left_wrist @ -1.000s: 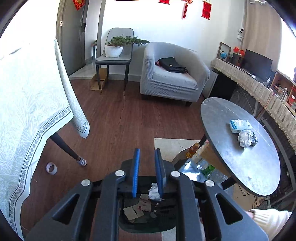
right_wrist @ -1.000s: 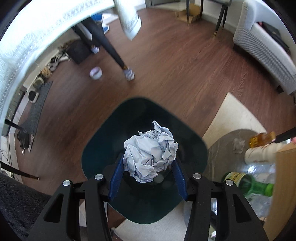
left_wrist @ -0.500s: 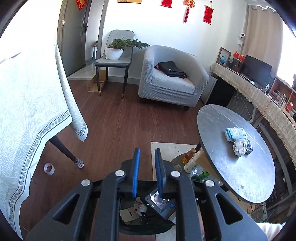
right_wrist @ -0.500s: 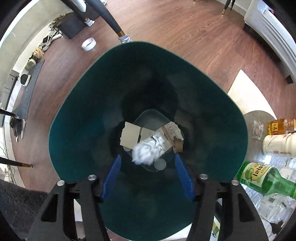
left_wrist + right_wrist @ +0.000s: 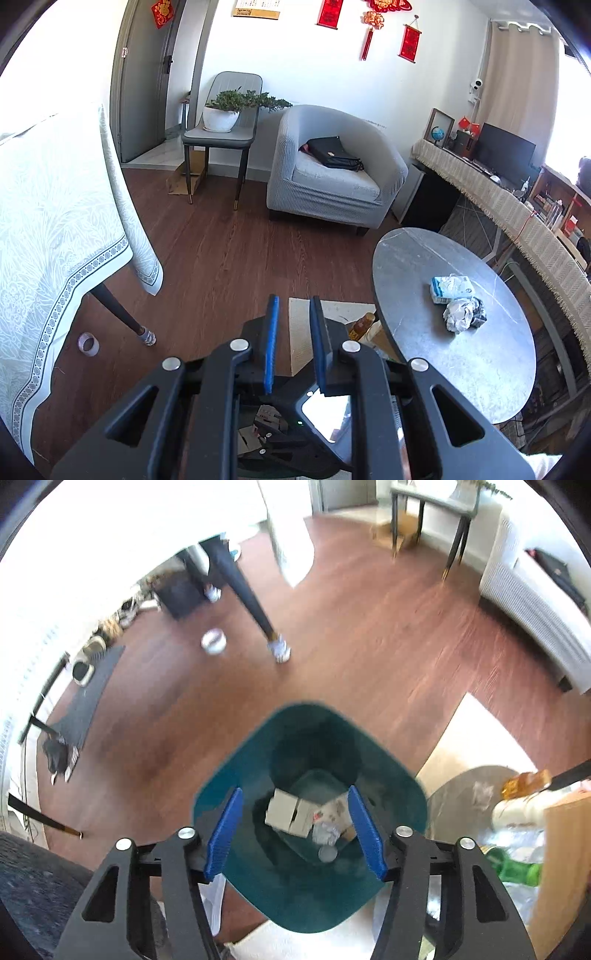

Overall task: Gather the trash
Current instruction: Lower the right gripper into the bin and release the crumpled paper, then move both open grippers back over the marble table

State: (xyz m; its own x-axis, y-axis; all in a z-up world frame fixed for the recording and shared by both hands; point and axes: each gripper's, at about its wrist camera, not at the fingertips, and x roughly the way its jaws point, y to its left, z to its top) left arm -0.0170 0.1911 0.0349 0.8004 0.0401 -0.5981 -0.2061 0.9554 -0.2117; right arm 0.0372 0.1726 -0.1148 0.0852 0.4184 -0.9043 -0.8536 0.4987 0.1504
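Two grippers we hold. Our left gripper (image 5: 293, 345) has its fingers slightly apart with nothing between them, aimed across the floor. Right of it, on the round table (image 5: 465, 354), a crumpled paper ball (image 5: 458, 314) lies touching a tissue pack (image 5: 451, 289). Our right gripper (image 5: 295, 829) hangs spread wide, holding nothing, over the teal trash bin (image 5: 258, 882), where a crumpled paper (image 5: 325, 831) lies beside cardboard (image 5: 288, 812).

Matt teal plastic bin (image 5: 258, 878) holds cardboard (image 5: 290, 812) and crumpled paper (image 5: 325, 831).

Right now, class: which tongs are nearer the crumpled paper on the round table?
Left. The left tongs point beside the table holding the crumpled paper; the right tongs hang over the bin.
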